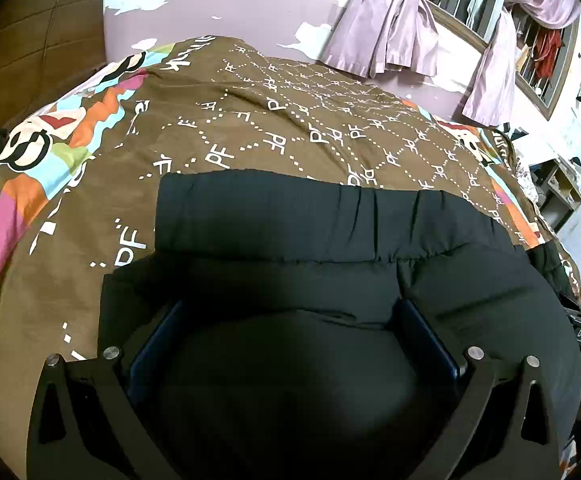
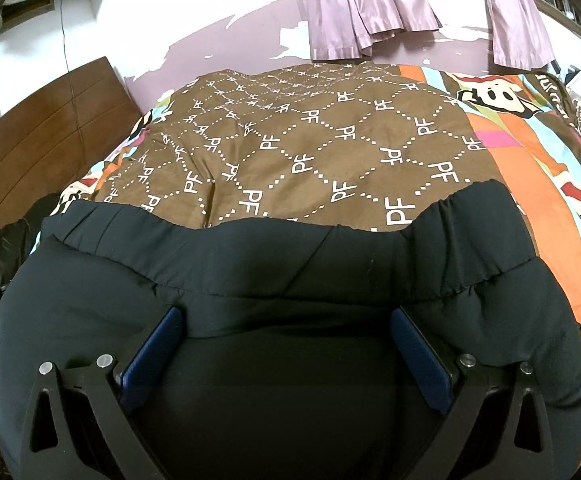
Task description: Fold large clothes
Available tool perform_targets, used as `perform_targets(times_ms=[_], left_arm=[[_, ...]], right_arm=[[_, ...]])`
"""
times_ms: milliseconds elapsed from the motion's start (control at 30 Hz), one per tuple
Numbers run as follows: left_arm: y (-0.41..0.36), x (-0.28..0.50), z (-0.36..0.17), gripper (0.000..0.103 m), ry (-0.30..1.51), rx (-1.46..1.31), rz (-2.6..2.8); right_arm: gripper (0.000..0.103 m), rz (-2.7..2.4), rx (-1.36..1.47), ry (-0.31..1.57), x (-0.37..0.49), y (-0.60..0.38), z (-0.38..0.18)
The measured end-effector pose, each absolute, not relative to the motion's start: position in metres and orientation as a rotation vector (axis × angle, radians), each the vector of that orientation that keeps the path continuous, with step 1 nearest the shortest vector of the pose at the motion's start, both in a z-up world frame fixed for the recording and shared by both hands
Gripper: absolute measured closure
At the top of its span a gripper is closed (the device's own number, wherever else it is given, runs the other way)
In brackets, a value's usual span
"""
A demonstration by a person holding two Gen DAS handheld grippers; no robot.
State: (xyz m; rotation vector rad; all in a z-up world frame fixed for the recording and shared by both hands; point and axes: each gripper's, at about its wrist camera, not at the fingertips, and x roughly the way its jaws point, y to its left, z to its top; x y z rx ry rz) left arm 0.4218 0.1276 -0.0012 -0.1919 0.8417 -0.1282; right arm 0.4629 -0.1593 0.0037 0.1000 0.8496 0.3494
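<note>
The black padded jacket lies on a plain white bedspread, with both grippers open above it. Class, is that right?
Not quite. The black padded jacket lies on a brown bedspread printed with white PF letters, as the right wrist view shows. The left gripper and right gripper are indeed open.

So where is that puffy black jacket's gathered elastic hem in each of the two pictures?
Left wrist view: the black jacket's elastic hem runs across the middle, just beyond the open left gripper.
Right wrist view: the hem crosses the middle, rising at right, beyond the open right gripper.
Shared landmark: the brown PF-patterned bedcover behind it.
</note>
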Motion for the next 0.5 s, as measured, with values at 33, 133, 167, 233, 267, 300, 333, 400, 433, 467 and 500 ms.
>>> perform_targets(times_ms=[33,133,167,233,267,300,333,400,433,467,500], left_arm=[[0.1276,0.4219,-0.0012,0.001,0.842,-0.192,-0.128],[0.1276,0.4218,-0.0012,0.001,0.842,-0.193,-0.128],[0.1277,0.4217,-0.0017,0.001,0.840,-0.193,-0.128],[0.1272,0.4217,-0.0010,0.001,0.839,-0.193,-0.128],[0.1271,0.4218,-0.0009,0.001,0.838,-0.193,-0.128],[0.1270,0.4217,-0.0007,0.001,0.838,-0.193,-0.128],[0.1274,0.4216,-0.0005,0.001,0.836,-0.193,-0.128],[0.1276,0.4216,-0.0002,0.001,0.835,-0.192,-0.128],[0.1277,0.4217,0.0003,0.001,0.834,-0.191,-0.128],[0.1278,0.4220,0.0004,0.001,0.835,-0.191,-0.128],[0.1275,0.4214,0.0002,0.001,0.834,-0.192,-0.128]], right_arm=[[0.000,0.349,0.100,0.849,0.4629,-0.1593,0.0038],[0.000,0.349,0.098,0.850,0.4630,-0.1593,0.0037],[0.000,0.348,0.096,0.851,0.4630,-0.1590,0.0035],[0.000,0.344,0.090,0.854,0.4631,-0.1582,0.0034],[0.000,0.341,0.085,0.855,0.4629,-0.1574,0.0036],[0.000,0.338,0.080,0.856,0.4623,-0.1570,0.0038],[0.000,0.336,0.075,0.857,0.4621,-0.1561,0.0040],[0.000,0.333,0.071,0.854,0.4613,-0.1557,0.0040],[0.000,0.331,0.068,0.852,0.4608,-0.1553,0.0042],[0.000,0.329,0.065,0.851,0.4605,-0.1549,0.0043],[0.000,0.328,0.062,0.850,0.4601,-0.1541,0.0045]])
